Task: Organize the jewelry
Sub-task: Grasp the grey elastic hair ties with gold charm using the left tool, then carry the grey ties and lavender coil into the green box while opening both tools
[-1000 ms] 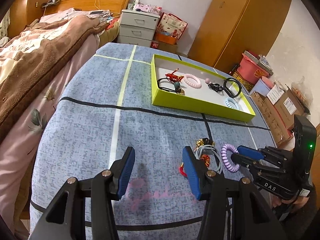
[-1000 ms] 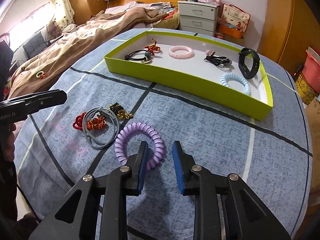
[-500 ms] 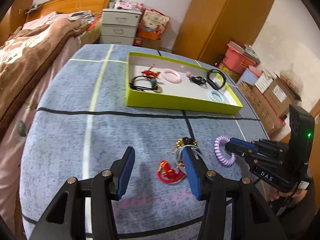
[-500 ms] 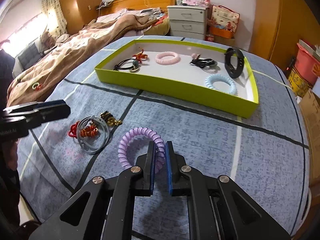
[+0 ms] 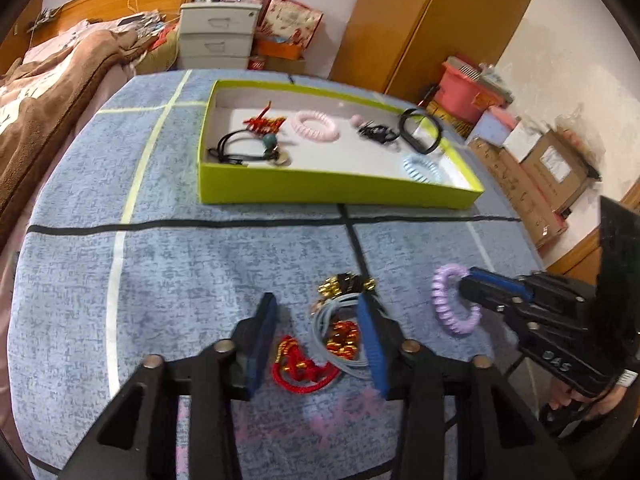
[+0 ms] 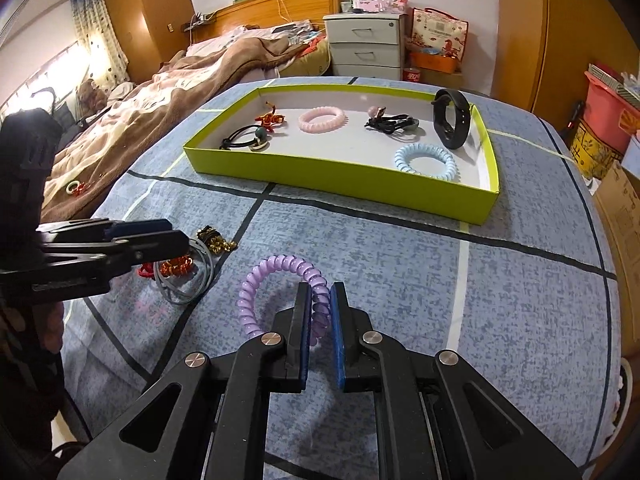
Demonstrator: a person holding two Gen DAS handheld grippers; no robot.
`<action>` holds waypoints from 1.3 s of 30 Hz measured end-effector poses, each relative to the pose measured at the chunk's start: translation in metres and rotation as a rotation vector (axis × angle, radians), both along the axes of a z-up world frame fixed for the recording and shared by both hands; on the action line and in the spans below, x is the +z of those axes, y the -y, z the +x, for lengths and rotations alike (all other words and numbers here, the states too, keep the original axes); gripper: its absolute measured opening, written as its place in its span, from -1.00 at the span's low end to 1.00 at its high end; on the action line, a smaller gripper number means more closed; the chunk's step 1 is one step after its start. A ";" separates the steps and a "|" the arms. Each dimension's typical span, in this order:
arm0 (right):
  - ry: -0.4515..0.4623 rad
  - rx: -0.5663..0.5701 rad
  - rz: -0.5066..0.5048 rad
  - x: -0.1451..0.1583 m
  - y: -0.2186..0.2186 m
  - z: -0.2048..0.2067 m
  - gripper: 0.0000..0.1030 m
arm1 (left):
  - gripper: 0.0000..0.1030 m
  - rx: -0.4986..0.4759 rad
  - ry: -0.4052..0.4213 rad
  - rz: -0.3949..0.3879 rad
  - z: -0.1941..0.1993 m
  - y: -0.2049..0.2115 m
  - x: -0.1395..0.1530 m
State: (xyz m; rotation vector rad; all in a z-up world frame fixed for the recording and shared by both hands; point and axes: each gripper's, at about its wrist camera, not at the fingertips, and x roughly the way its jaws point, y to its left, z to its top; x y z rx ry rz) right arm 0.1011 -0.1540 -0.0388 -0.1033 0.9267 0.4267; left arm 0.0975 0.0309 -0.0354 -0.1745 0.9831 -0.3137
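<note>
Right gripper point(image 6: 320, 312) pinching purple spiral hair tie point(image 6: 256, 284): light, springy, grip coil | left gripper point(image 5: 316, 332) wide open, empty, straddling red cord bracelet point(image 5: 300, 368).

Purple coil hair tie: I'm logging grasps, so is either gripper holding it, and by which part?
The right gripper pinches the purple coil hair tie across its near-right arc. The left gripper is open, holding nothing.
</note>
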 end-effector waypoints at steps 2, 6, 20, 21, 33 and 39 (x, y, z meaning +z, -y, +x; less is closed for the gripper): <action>0.001 -0.005 0.002 0.000 0.002 0.000 -0.81 | -0.52 -0.008 0.000 0.003 -0.001 0.001 -0.001; -0.004 -0.010 0.009 0.000 0.003 0.001 -0.81 | -0.71 -0.027 0.000 0.015 -0.003 0.005 -0.002; -0.010 -0.003 0.021 0.000 0.004 -0.003 -0.81 | -0.88 -0.089 0.008 0.045 -0.027 0.015 0.003; -0.010 -0.002 0.021 0.000 0.004 -0.004 -0.81 | -0.88 -0.088 0.010 0.045 -0.029 0.014 0.004; 0.015 -0.015 0.040 0.007 0.005 -0.013 -0.81 | -0.88 -0.044 0.054 -0.002 -0.037 0.004 0.016; 0.022 -0.015 0.049 0.011 0.005 -0.015 -0.81 | -0.88 -0.035 0.067 -0.016 -0.036 0.007 0.021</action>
